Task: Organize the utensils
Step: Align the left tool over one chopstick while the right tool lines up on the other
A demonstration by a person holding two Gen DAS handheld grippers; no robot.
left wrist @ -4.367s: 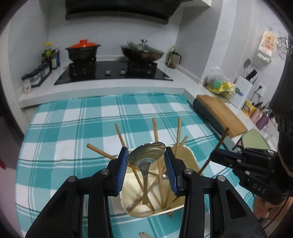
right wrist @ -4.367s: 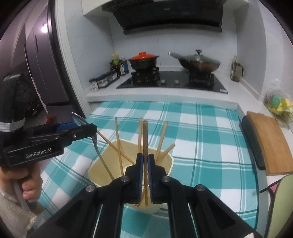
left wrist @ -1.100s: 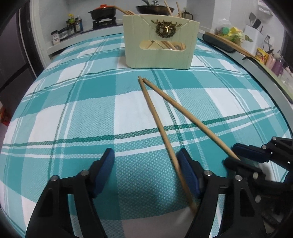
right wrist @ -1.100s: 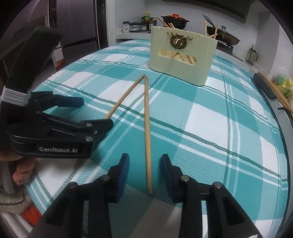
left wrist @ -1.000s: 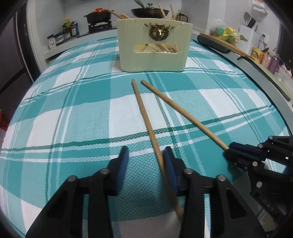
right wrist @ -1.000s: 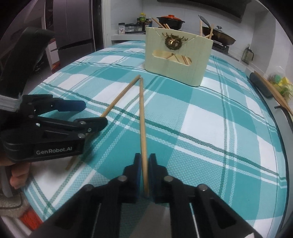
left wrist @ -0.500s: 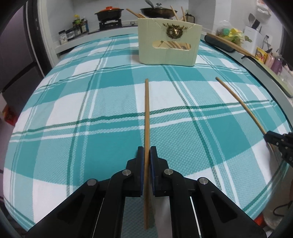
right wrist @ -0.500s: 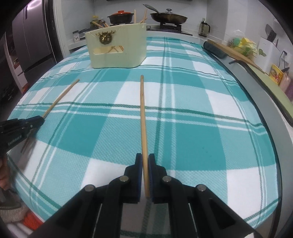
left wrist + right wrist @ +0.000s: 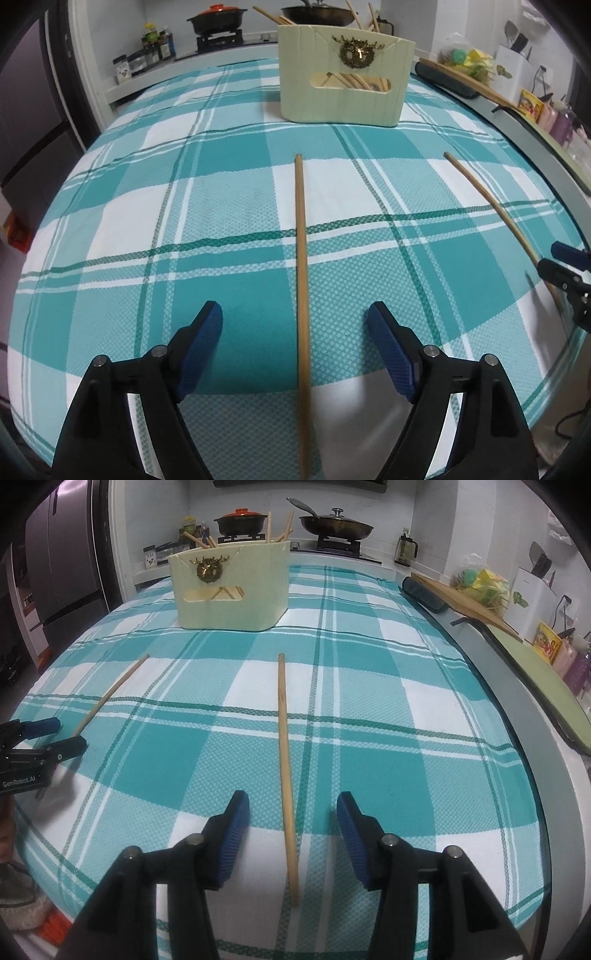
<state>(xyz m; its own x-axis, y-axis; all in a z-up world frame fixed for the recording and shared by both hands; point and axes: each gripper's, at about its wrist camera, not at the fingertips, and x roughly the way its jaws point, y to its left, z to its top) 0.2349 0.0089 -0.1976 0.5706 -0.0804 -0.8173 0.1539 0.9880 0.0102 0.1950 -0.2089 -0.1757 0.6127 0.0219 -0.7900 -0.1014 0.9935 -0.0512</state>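
Two wooden chopsticks lie apart on the teal checked cloth. One chopstick [image 9: 300,240] lies lengthwise between the fingers of my left gripper [image 9: 293,308], whose jaws are opening wide, and the blue pads do not touch it. The other chopstick [image 9: 283,738] lies between the fingers of my right gripper [image 9: 291,797], also opening and clear of the stick. Each view shows the other chopstick [image 9: 491,214] [image 9: 110,692] and the other gripper at its edge. The cream utensil holder [image 9: 343,92] [image 9: 229,590] stands upright further back, with several chopsticks in it.
The near edge of the table [image 9: 406,934] runs just under both grippers. A wooden cutting board [image 9: 465,598] lies on the counter at the right. A stove with a red-lidded pot [image 9: 242,522] and a pan [image 9: 334,526] stands behind the holder.
Both grippers were shut on their chopsticks half a second ago; now both sets of jaws have opened and the sticks lie free. Earlier the two sticks lay close together, now far apart.
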